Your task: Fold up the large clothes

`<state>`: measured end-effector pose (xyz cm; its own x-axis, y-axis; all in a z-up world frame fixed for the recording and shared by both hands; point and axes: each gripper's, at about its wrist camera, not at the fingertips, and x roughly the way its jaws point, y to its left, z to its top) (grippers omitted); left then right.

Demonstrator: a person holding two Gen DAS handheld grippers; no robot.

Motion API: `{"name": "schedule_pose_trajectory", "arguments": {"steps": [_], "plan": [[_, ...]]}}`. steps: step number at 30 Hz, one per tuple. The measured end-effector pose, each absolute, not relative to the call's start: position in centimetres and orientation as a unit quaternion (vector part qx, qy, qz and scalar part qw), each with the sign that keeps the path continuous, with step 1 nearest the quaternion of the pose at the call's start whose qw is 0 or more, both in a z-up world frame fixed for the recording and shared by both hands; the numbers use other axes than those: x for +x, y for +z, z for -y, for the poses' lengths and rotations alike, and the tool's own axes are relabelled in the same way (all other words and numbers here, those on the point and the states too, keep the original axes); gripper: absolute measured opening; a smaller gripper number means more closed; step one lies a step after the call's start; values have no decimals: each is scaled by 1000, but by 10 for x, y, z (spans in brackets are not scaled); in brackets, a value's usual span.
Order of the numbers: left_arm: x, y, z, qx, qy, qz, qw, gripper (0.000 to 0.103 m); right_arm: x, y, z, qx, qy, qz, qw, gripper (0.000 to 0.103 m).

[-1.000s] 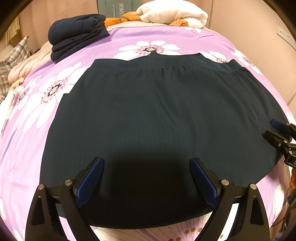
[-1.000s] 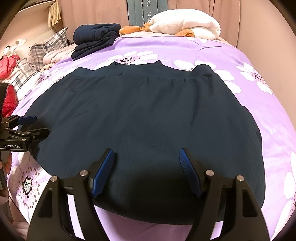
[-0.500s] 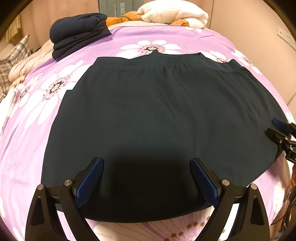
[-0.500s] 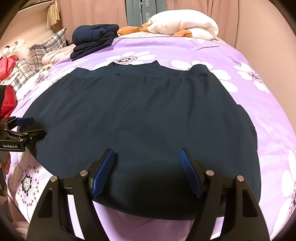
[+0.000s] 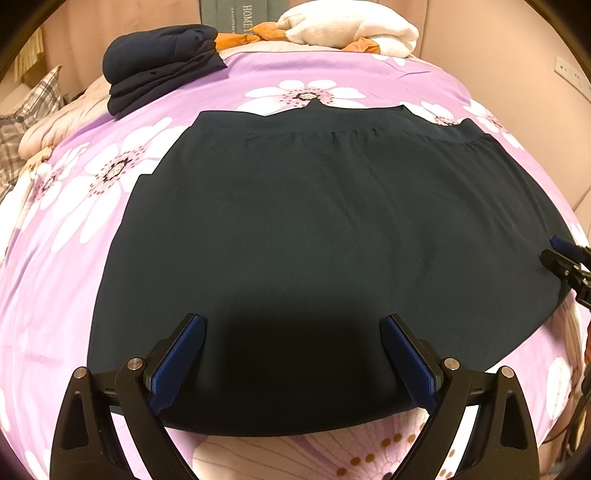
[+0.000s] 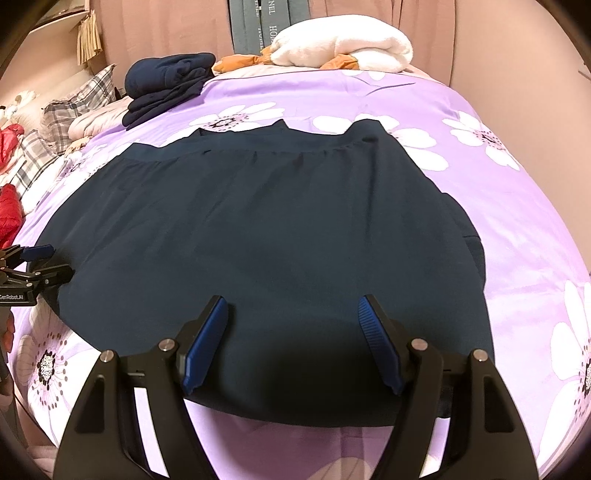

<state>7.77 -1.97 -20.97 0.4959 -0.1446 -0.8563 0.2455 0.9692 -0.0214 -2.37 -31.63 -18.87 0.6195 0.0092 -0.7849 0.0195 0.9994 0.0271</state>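
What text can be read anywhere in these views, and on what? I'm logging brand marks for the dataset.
"GenRobot.AI": white print on the left hand-held gripper body, at the right wrist view's left edge.
"HOME", cut off: on the grey panel behind the bed.
"HO" and "NEL", partial: same panel, right wrist view.
Smaller line under "HOME": too blurred to read.
Dark garment: no text visible.

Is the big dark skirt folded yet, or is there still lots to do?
Not folded yet. Done: a folded navy pile sits at the far end of the bed. In hand: nothing; the dark skirt lies spread flat, left gripper and right gripper open at its near hem. Left: every fold.
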Motion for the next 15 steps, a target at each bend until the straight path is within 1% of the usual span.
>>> {"name": "schedule_pose_trajectory", "arguments": {"steps": [5, 15], "plan": [[82, -210, 13, 48, -112, -491, 863, 98, -25, -189, 322, 22, -9, -436, 900, 74], [83, -209, 8, 46, -111, -492, 862, 99, -25, -189, 328, 25, -18, -436, 899, 75]]}}
